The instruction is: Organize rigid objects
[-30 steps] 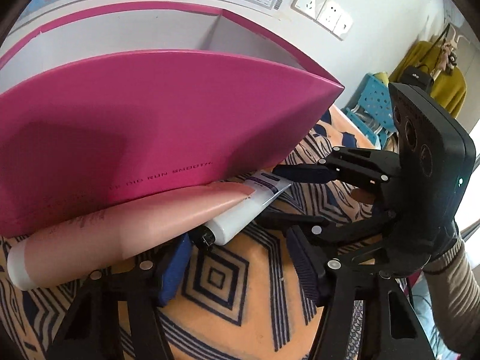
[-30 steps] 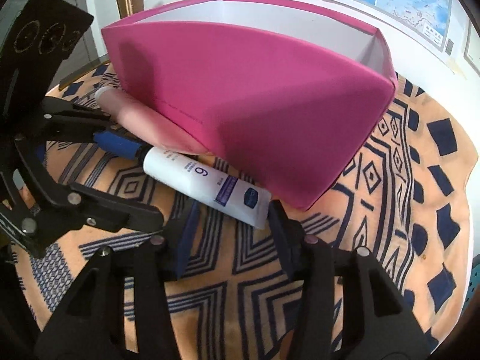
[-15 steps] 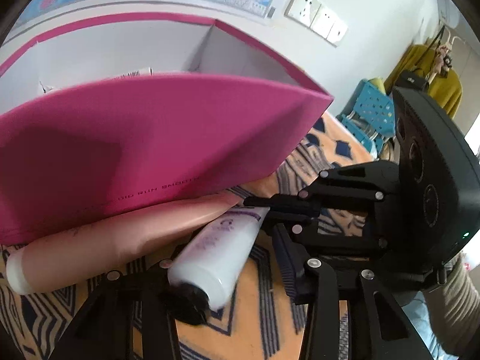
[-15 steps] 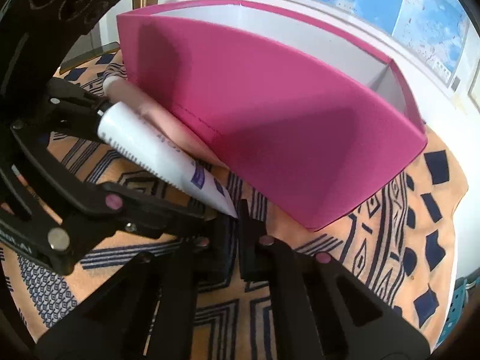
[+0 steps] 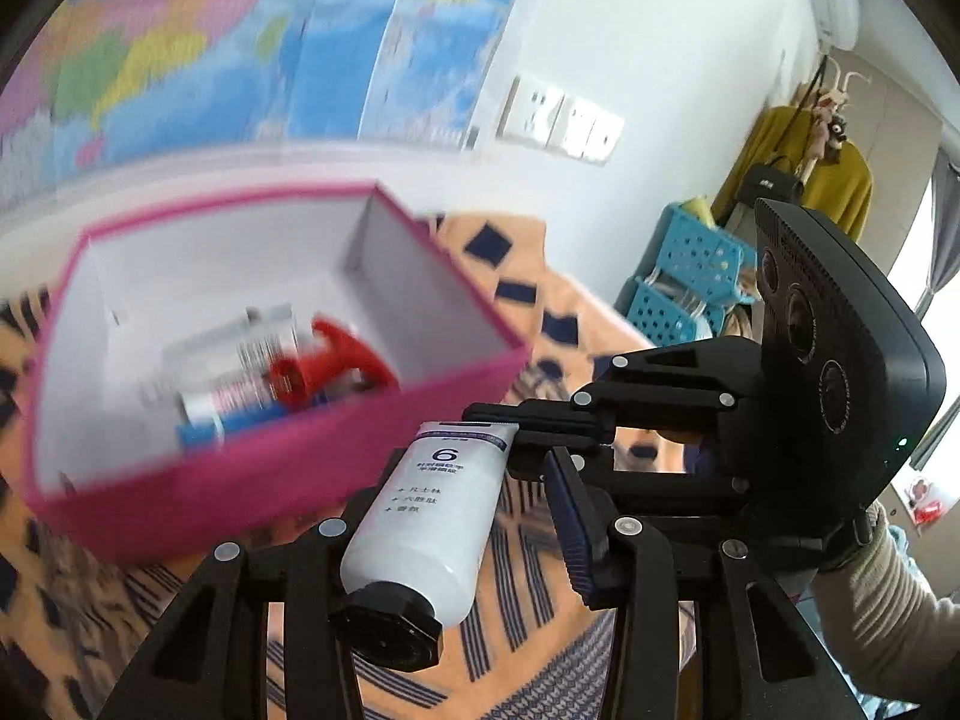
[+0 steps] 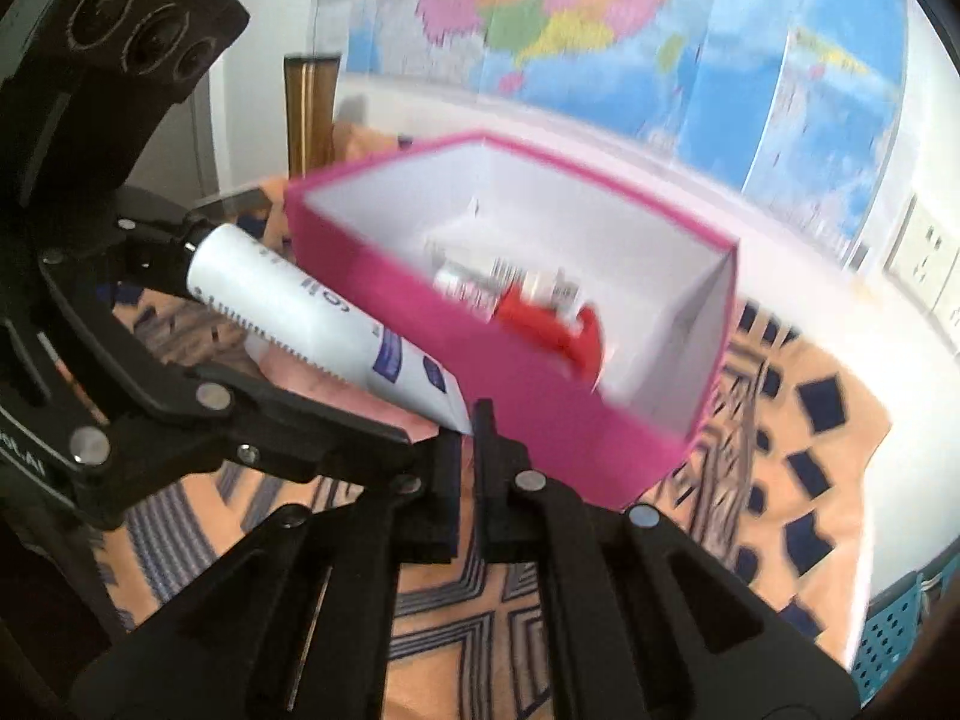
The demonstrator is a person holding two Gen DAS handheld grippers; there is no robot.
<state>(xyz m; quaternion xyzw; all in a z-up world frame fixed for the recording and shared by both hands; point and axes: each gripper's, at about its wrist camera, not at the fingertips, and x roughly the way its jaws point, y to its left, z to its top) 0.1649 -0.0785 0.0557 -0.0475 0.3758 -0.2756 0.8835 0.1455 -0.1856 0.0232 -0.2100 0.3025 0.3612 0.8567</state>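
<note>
Item: white tube (image 5: 435, 516), light, squeezable, slick plastic, lifted at 5 o'clock of the pink box (image 5: 288, 480); my left hand-held gripper (image 5: 456, 546) clamps its stiffer cap end, my right hand-held gripper (image 6: 468, 468) pinches its flat crimped tail.

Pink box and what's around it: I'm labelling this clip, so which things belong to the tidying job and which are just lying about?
Job:
- white tube, held by the left gripper and the right gripper
- pink box
- red item inside the box

Lying about:
- wall map
- blue baskets
- patterned cloth
</note>
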